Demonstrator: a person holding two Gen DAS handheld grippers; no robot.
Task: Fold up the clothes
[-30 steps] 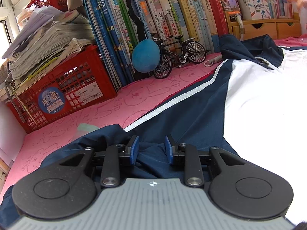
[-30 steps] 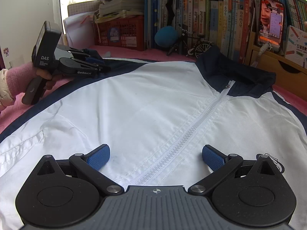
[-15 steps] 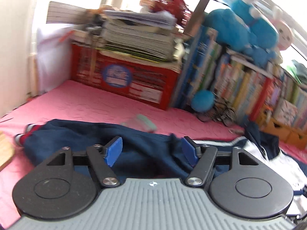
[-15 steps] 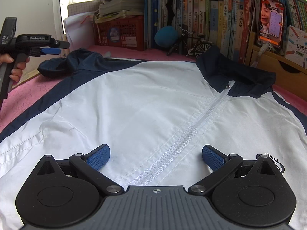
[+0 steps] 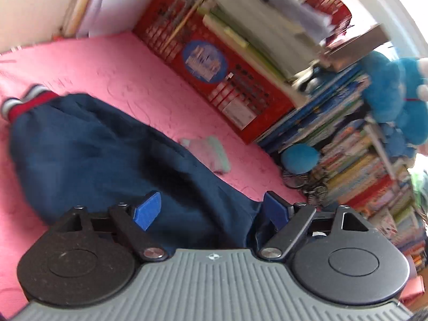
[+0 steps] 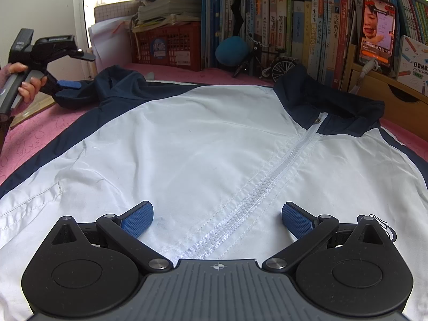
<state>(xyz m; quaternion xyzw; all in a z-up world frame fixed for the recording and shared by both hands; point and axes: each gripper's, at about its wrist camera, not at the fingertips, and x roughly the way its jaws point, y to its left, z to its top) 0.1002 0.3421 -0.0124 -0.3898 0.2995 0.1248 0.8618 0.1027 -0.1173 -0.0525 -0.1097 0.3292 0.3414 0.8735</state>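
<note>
A white jacket [image 6: 214,147] with navy sleeves, navy collar and a white zipper lies front-up on the pink mat [image 5: 107,67]. Its navy sleeve [image 5: 93,147] stretches out leftward and ends in a red-and-white striped cuff [image 5: 24,104]. My left gripper [image 5: 211,206] hovers over this sleeve with its jaws opening; fabric shows between the blue pads [image 5: 148,208], which do not press on it. In the right wrist view the left gripper [image 6: 80,69] is rolled on its side in a person's hand [image 6: 29,85]. My right gripper [image 6: 216,219] stands open over the jacket's lower front, straddling the zipper.
A red crate [image 5: 227,75] stacked with papers and a row of books [image 6: 294,26] line the back. A blue plush ball [image 5: 299,157], a model bicycle [image 6: 270,64], a phone [image 6: 377,32] and wooden drawers [image 6: 396,99] stand there too. A small mint-green cloth [image 5: 211,152] lies by the sleeve.
The left gripper opened off the navy sleeve fabric, moved left along the sleeve toward the cuff and rolled onto its side. The right gripper has not moved.
</note>
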